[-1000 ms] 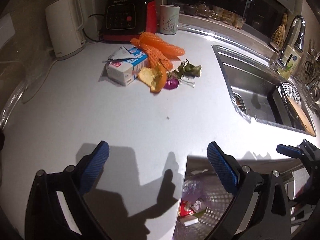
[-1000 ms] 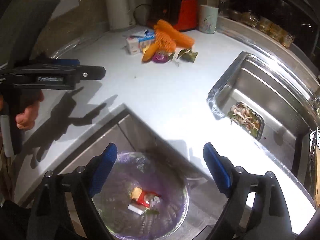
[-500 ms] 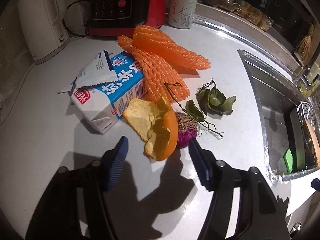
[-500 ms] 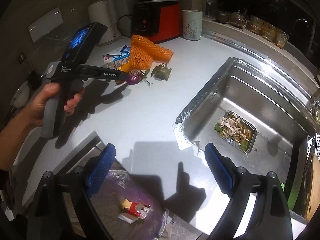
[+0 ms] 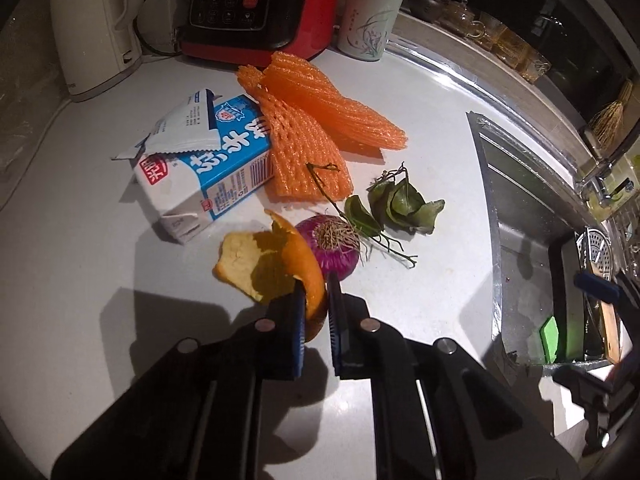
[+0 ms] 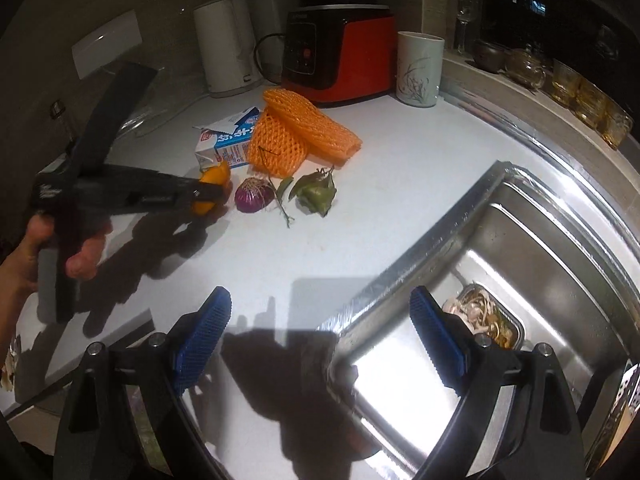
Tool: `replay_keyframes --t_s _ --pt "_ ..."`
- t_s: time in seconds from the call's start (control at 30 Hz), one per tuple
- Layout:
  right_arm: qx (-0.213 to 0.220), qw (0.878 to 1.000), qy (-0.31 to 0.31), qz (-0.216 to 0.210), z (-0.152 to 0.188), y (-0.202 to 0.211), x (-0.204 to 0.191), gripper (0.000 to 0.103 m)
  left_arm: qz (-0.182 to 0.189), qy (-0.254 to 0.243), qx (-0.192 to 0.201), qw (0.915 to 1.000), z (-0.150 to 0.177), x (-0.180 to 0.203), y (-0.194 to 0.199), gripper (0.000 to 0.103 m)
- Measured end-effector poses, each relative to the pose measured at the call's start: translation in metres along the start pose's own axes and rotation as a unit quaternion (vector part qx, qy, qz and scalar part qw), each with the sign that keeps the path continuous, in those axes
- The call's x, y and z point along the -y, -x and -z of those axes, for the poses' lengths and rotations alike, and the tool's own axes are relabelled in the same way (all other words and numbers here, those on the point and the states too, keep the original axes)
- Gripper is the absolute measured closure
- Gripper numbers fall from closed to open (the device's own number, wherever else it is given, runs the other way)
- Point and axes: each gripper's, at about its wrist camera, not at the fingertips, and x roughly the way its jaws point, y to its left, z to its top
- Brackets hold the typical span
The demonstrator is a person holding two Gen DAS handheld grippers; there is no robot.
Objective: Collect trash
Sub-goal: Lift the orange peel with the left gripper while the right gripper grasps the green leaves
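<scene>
Since a second ago you have carried your left gripper (image 5: pixel 316 312) from the counter's edge over the bin up to the trash pile, and its jaws have closed from wide apart onto the orange peel (image 5: pixel 276 268). They now pinch the peel's upright orange edge low in the centre of the left wrist view, while the pale inner side of the peel spreads out to the left on the white counter (image 5: pixel 80 240). Your right gripper (image 6: pixel 320 336) has swung away from the bin toward the sink (image 6: pixel 540 264); its blue pads stand wide apart along the bottom of its own view with nothing between them, one over the counter, the other over the sink rim.

Just right of the peel, touching it or nearly so, sits the purple onion end (image 5: pixel 332 248), roots up. Beyond it, toward the centre right of the left wrist view, lie the green leaves (image 5: pixel 404 208) with their twig. Above the peel the milk carton (image 5: pixel 208 176) lies on its side with a torn white sachet (image 5: pixel 184 128) on top, and the two orange foam nets (image 5: pixel 316 136) lean against it. At the upper edge stand the white kettle (image 5: pixel 96 28), the red appliance (image 5: pixel 260 4) and the pale cup (image 5: pixel 370 20). In the right wrist view your hand (image 6: pixel 36 248) grips the left tool's handle at the left edge.
</scene>
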Motion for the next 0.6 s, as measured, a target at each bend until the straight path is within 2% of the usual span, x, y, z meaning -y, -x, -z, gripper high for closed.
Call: replay_keyframes --t_s 0.13,0.27,0.37,0.6 --pt "0.0 1.0 0.008 -0.005 -0.031 -0.038 0.013 0.013 0.008 0.01 0.012 0.9998 0.019 0.006 0.03 0.093" --pt "-0.016 1.0 -0.001 -0.019 -0.057 -0.077 0.026 0.024 -0.001 0.002 0.018 0.9998 0.049 0.016 0.054 0.093" --pt "-0.03 0.999 -0.003 -0.032 -0.068 -0.1 0.027 0.028 -0.002 0.006 0.017 0.9998 0.071 0.02 0.067 0.093" --pt "-0.061 0.997 0.024 -0.029 -0.075 -0.131 0.019 0.047 -0.007 0.031 0.01 0.9995 0.108 0.02 0.085 0.093"
